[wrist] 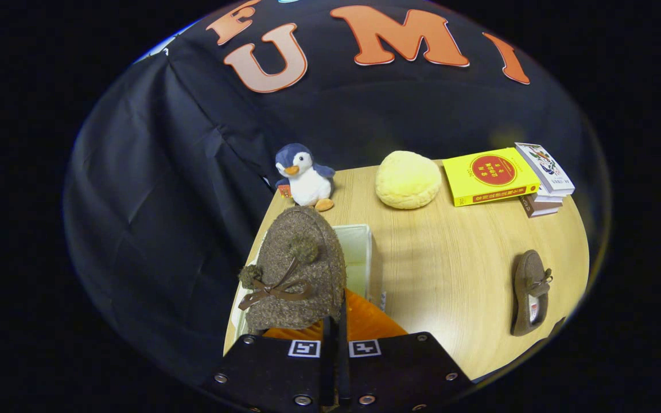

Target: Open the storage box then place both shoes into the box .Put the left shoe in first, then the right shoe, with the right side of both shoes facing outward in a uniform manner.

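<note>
Gripper (336, 321) clamps shoe (296, 269), toe pointing ahead (over box (359, 246)).

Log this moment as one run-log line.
fingers: shut on brown fuzzy shoe with bow | position: above open white storage box | second brown shoe: on wooden table

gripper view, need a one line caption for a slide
Tool shut on a brown shoe, held over the open storage box, the other shoe lying on the table.
</note>
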`<state>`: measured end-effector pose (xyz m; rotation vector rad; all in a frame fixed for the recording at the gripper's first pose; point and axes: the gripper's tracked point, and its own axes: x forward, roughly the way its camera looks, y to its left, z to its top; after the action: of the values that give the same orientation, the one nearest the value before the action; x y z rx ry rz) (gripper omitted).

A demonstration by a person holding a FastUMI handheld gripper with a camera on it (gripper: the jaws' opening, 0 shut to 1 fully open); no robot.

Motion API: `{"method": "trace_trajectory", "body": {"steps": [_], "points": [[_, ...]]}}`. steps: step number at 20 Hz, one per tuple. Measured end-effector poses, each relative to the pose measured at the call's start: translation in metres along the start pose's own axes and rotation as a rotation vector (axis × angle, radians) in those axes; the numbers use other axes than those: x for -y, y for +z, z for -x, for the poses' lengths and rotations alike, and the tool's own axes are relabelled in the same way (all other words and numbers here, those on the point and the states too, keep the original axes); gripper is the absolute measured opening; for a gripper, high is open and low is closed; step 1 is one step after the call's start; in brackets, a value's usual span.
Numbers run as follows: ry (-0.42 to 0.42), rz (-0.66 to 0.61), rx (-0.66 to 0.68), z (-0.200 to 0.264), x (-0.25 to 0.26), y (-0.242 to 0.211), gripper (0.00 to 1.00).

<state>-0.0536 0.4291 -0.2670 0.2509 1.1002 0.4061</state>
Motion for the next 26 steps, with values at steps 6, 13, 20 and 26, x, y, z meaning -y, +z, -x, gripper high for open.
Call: {"method": "trace_trajectory", "body": {"steps": [6, 13, 20, 26], "points": [[-0.034, -0.030, -0.090, -0.049, -0.025, -0.029, 0.04], [-0.109, -0.065, -0.171, -0.093, -0.021, -0.042, 0.04], [0.004, -0.162, -0.269, -0.120, -0.055, -0.067, 0.12], [0.183, -0.086, -0.274, -0.080, -0.083, -0.066, 0.73]]}}
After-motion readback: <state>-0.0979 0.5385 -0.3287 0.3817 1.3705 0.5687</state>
